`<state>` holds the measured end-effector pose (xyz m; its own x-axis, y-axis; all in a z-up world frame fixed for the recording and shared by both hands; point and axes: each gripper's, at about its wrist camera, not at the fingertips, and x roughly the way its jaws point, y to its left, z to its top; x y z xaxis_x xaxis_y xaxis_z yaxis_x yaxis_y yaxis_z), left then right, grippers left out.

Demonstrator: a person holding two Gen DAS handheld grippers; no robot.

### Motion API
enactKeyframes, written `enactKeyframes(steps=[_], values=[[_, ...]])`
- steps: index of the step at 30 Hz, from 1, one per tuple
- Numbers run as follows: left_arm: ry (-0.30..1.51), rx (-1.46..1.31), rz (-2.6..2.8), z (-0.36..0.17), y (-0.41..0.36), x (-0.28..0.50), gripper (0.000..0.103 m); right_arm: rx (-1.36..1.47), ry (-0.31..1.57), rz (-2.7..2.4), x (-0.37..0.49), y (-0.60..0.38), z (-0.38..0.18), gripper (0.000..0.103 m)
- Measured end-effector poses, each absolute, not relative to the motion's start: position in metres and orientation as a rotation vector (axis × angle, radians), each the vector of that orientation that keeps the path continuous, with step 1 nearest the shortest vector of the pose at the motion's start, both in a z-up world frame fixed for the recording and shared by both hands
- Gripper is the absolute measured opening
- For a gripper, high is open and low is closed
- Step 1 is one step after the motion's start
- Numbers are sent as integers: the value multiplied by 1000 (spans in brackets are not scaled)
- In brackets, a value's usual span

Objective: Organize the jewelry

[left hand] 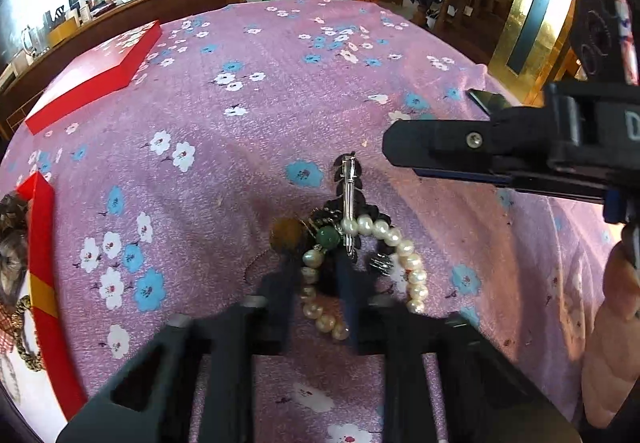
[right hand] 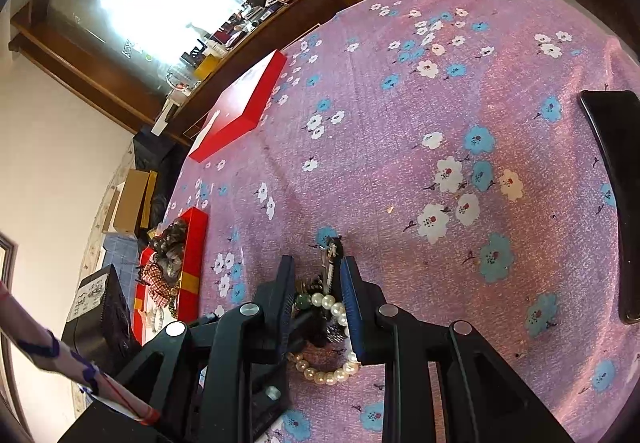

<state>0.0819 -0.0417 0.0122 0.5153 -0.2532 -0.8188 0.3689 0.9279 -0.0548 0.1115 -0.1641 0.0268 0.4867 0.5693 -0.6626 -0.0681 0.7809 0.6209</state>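
Pearl bracelet, one, two red boxes

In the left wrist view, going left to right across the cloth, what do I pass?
Open red box holding hair accessories → red lid, farther back → brown bead → green bead → silver clip → pearl bracelet → right gripper reaching in from the right edge.

Left wrist cam low over pink floral tablecloth, facing fwd along its fingers, close on tangled pearl-and-bead jewelry pile, right wrist cam rolled sideways, equally close – both share pile, flat red lid.
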Motion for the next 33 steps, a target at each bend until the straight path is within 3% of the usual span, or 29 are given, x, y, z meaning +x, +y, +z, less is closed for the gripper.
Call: enactKeyframes(steps=[14,27,31,33], values=[[700,-162,-390,80,44,59,9,486,1024,408,117,-146,18,25],[742,-208,-310,66,63,73,9,346,1043,391,125,-107,0,25],[749,-212,-309,64,63,73,9,365,999,412,118,-114,9,14],[745,-213,-308,64,64,72,9,377,926,413,109,-122,24,13]])
